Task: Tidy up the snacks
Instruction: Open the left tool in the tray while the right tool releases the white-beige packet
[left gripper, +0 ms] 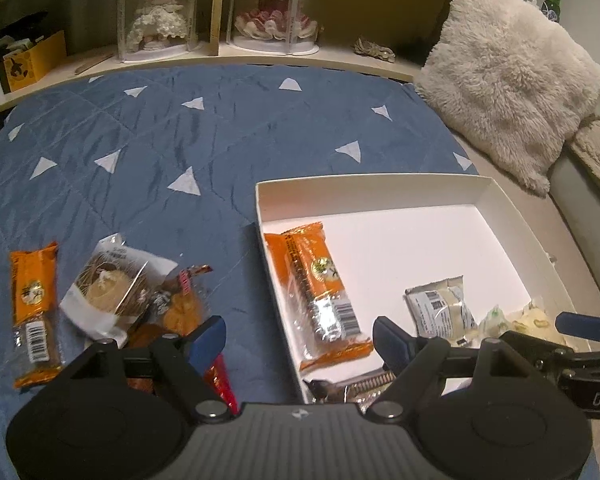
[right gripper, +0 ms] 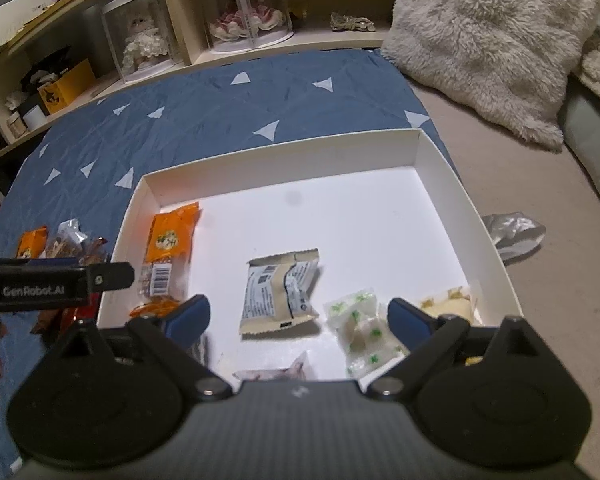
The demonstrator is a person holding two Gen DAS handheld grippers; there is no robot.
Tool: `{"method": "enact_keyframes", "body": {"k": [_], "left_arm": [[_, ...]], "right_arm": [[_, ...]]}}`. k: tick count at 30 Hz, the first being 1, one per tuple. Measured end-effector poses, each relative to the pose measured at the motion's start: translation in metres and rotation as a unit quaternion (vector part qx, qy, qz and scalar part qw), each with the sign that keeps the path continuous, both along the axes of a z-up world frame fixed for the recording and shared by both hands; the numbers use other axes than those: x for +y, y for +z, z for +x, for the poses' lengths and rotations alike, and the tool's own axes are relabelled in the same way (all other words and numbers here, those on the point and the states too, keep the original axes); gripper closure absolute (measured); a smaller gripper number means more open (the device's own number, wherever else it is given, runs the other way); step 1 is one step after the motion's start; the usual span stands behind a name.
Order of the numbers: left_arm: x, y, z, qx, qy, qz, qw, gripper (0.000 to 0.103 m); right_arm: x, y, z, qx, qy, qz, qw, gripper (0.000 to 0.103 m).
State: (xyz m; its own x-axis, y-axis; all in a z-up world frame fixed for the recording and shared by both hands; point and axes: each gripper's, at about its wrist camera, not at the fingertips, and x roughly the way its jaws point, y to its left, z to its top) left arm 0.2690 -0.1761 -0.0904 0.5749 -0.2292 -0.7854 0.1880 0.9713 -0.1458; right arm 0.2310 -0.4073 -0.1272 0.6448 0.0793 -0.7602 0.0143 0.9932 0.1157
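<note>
Snacks: from my left wrist, the white box (left gripper: 380, 196) holds an orange bar (left gripper: 320, 292) and a grey packet (left gripper: 440, 312); my left gripper (left gripper: 300, 340) gapes wide, empty. From my right wrist, my right gripper (right gripper: 300, 320) likewise spreads wide, empty, above that packet.

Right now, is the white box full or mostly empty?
Mostly empty: the white box holds a few packets, including an orange snack bar, with bare floor between.
</note>
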Motion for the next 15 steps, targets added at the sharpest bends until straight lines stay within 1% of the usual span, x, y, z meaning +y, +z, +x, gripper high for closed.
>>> {"method": "enact_keyframes", "body": {"k": [4,6,10,12,14,15], "left_arm": [[0.005,0.002,-0.009,-0.001,0.001,0.004,1.0,0.021],[0.009,0.003,-0.014,-0.002,0.002,0.006,1.0,0.015],[0.017,0.004,-0.023,-0.002,0.004,0.009,0.9999,0.011],[0.021,0.005,-0.028,-0.003,0.004,0.007,1.0,0.005],[0.024,0.007,-0.032,-0.006,0.004,0.008,0.9999,0.0],[0.026,0.009,-0.035,-0.007,0.005,0.007,0.9999,0.0]], "right_arm": [[0.001,-0.001,-0.004,0.002,-0.003,-0.007,1.0,0.005],[0.003,-0.001,-0.006,0.002,-0.006,-0.012,1.0,0.004],[0.005,0.003,-0.014,-0.007,-0.004,-0.017,1.0,0.001],[0.007,0.006,-0.018,-0.011,-0.005,-0.019,1.0,0.001],[0.009,0.009,-0.022,-0.014,-0.006,-0.025,1.0,0.001],[0.01,0.01,-0.024,-0.016,-0.007,-0.03,0.999,0.001]]}}
